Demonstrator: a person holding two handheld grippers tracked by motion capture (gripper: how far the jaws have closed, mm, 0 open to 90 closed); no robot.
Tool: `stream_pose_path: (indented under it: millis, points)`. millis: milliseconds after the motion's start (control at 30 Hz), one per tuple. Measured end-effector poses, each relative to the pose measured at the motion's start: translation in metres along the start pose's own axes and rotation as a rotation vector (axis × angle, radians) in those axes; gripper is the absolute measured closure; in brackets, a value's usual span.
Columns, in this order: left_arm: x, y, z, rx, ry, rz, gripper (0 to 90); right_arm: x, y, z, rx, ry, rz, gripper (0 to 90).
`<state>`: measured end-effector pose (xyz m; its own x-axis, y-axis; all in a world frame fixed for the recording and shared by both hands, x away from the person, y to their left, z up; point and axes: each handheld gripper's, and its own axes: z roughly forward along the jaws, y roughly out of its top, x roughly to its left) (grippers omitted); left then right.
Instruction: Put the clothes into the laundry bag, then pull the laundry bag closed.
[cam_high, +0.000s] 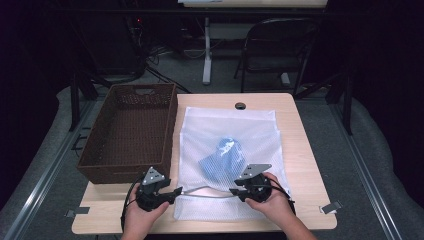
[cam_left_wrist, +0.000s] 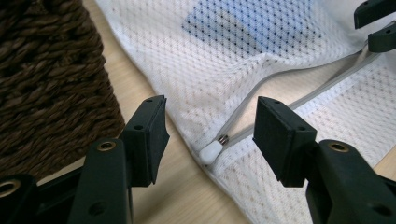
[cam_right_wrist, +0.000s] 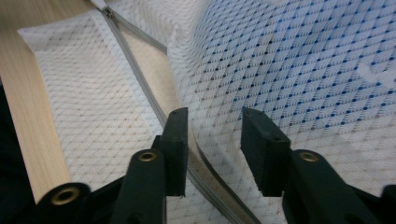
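Observation:
A white mesh laundry bag (cam_high: 235, 125) lies flat on the wooden table (cam_high: 302, 170) with a blue garment (cam_high: 224, 159) inside it. Its grey zipper (cam_high: 205, 191) gapes open along the near edge. My left gripper (cam_high: 177, 191) is at the bag's near left corner, and its jaws stand open on either side of the white zipper pull (cam_left_wrist: 211, 151). My right gripper (cam_high: 233, 192) is open too. It straddles the upper mesh edge (cam_right_wrist: 205, 135) of the zipper opening, with the blue garment (cam_right_wrist: 308, 56) showing through the mesh beyond. The left gripper (cam_left_wrist: 212, 123) and right gripper (cam_right_wrist: 215, 126) hold nothing.
A brown wicker basket (cam_high: 125, 172) stands left of the bag, close beside my left gripper. A black cable hole (cam_high: 240, 105) sits at the table's far edge. Beyond the table are a folding chair (cam_high: 280, 45) and a desk leg (cam_high: 206, 50).

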<state>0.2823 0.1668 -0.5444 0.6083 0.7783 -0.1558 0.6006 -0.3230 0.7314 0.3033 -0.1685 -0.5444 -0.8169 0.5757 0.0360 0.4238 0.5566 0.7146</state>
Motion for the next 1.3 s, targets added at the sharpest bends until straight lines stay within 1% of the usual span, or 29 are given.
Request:
stream_pose_path:
  millis: [100, 167, 267, 367, 400, 433, 467, 500, 533, 567, 600, 633, 667, 700, 733, 800, 833, 867, 900, 933, 1000, 1067, 1100, 1133, 1200, 1300]
  points:
    - [-0.001, 0.0, 0.001, -0.007, 0.008, 0.018, 45.2, 0.002, 0.0, -0.004, -0.023, -0.02, -0.008, 52.1]
    - [-0.001, 0.001, 0.002, -0.011, -0.002, 0.015, 45.7, 0.002, 0.0, -0.006, -0.033, -0.028, 0.003, 48.0]
    - [-0.001, 0.001, 0.003, -0.016, -0.013, 0.017, 46.2, 0.003, -0.003, -0.01, -0.05, -0.045, 0.02, 45.8]
    - [-0.001, 0.002, 0.002, -0.028, -0.032, 0.009, 46.1, 0.006, -0.005, -0.013, -0.043, -0.055, 0.029, 44.4]
    - [-0.003, 0.002, 0.002, -0.044, -0.037, 0.004, 46.0, 0.008, -0.006, -0.015, -0.029, -0.061, 0.037, 44.5]
    - [-0.003, 0.002, 0.002, -0.046, -0.051, 0.0, 46.5, 0.009, -0.006, -0.016, -0.024, -0.063, 0.028, 44.9]
    - [-0.004, 0.002, 0.002, -0.052, -0.054, -0.002, 47.3, 0.011, -0.006, -0.017, -0.027, -0.067, 0.028, 46.4]
    - [-0.004, 0.002, 0.001, -0.049, -0.047, 0.01, 47.2, 0.013, -0.007, -0.019, -0.035, -0.07, 0.026, 46.2]
    - [-0.005, 0.002, 0.001, -0.049, -0.045, -0.003, 46.8, 0.015, -0.008, -0.02, -0.04, -0.076, 0.021, 45.9]
    - [-0.005, 0.001, 0.001, -0.043, -0.042, -0.002, 46.0, 0.017, -0.009, -0.021, -0.045, -0.083, 0.017, 45.6]
    - [-0.005, 0.0, 0.002, -0.043, -0.046, -0.013, 46.1, 0.019, -0.01, -0.022, -0.045, -0.087, 0.011, 45.5]
    - [-0.005, -0.001, 0.001, -0.043, -0.045, -0.011, 46.7, 0.021, -0.012, -0.022, -0.049, -0.08, 0.012, 45.5]
    - [-0.006, -0.001, 0.002, -0.049, -0.032, -0.008, 47.9, 0.023, -0.015, -0.023, -0.055, -0.074, 0.012, 45.4]
    - [-0.005, -0.002, 0.001, -0.042, -0.029, -0.002, 48.6, 0.024, -0.017, -0.024, -0.057, -0.072, 0.012, 45.2]
    - [-0.005, -0.002, 0.0, -0.044, -0.026, -0.008, 49.0, 0.025, -0.019, -0.024, -0.061, -0.068, 0.018, 45.3]
    - [-0.003, -0.002, -0.001, -0.044, -0.024, -0.024, 49.9, 0.025, -0.024, -0.025, -0.072, -0.053, 0.041, 46.4]
    - [-0.002, -0.003, -0.001, -0.04, -0.018, -0.021, 50.2, 0.025, -0.025, -0.025, -0.078, -0.052, 0.038, 46.5]
    - [-0.001, -0.003, -0.001, -0.036, -0.013, -0.025, 50.3, 0.026, -0.027, -0.024, -0.081, -0.055, 0.039, 46.8]
    - [-0.001, -0.004, 0.0, -0.042, -0.011, -0.034, 50.6, 0.026, -0.028, -0.024, -0.079, -0.059, 0.028, 47.5]
    - [0.001, -0.004, 0.0, -0.033, -0.02, -0.037, 50.8, 0.025, -0.028, -0.024, -0.078, -0.061, 0.027, 47.8]
    - [0.002, -0.005, 0.001, -0.028, -0.007, -0.036, 50.9, 0.024, -0.029, -0.023, -0.091, -0.06, 0.035, 47.6]
    - [0.003, -0.005, 0.002, -0.019, -0.016, -0.044, 51.4, 0.023, -0.031, -0.021, -0.101, -0.067, 0.041, 47.4]
    - [0.004, -0.006, 0.002, -0.019, -0.021, -0.051, 51.4, 0.023, -0.032, -0.02, -0.096, -0.062, 0.047, 47.5]
    - [0.005, -0.006, 0.003, -0.017, -0.018, -0.051, 51.4, 0.023, -0.033, -0.019, -0.093, -0.057, 0.051, 47.5]
    - [0.006, -0.006, 0.004, -0.012, -0.015, -0.053, 51.4, 0.024, -0.033, -0.017, -0.093, -0.055, 0.048, 47.3]
    - [0.007, -0.006, 0.005, 0.001, -0.026, -0.064, 51.4, 0.025, -0.033, -0.015, -0.09, -0.055, 0.048, 47.2]
